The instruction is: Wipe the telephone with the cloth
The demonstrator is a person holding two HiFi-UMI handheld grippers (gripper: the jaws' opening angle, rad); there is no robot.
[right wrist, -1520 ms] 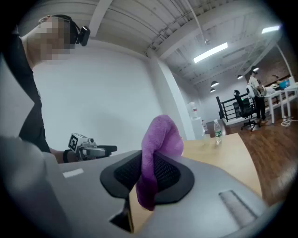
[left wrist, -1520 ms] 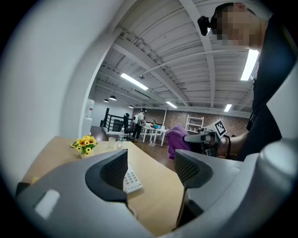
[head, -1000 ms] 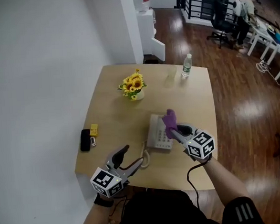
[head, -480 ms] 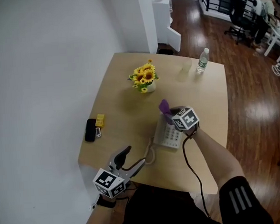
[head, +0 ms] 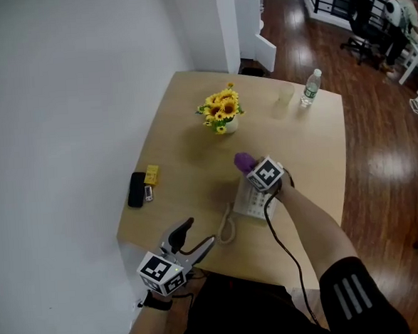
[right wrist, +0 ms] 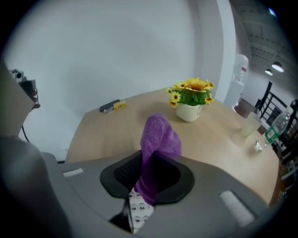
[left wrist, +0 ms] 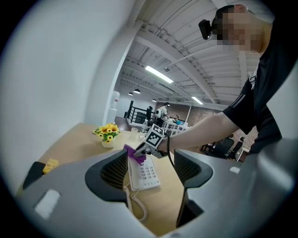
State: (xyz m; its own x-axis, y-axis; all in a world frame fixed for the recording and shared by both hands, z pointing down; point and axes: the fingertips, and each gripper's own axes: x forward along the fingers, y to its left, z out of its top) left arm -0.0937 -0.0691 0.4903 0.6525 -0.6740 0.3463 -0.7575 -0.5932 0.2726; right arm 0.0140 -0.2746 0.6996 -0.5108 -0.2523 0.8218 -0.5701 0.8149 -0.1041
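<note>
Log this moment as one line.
right gripper: shut on purple cloth, over telephone | left gripper: open, empty

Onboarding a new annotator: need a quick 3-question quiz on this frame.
1. True or false: the left gripper has its jaws shut on the cord of the telephone.
2. What do the right gripper jaws clamp? A) a sponge B) a purple cloth C) nothing
3. Fill in: in the right gripper view, the part of the telephone showing just below the purple cloth is its ____.
Key: 1 false, its jaws stand apart and empty. 2 B. 3 keypad.
</note>
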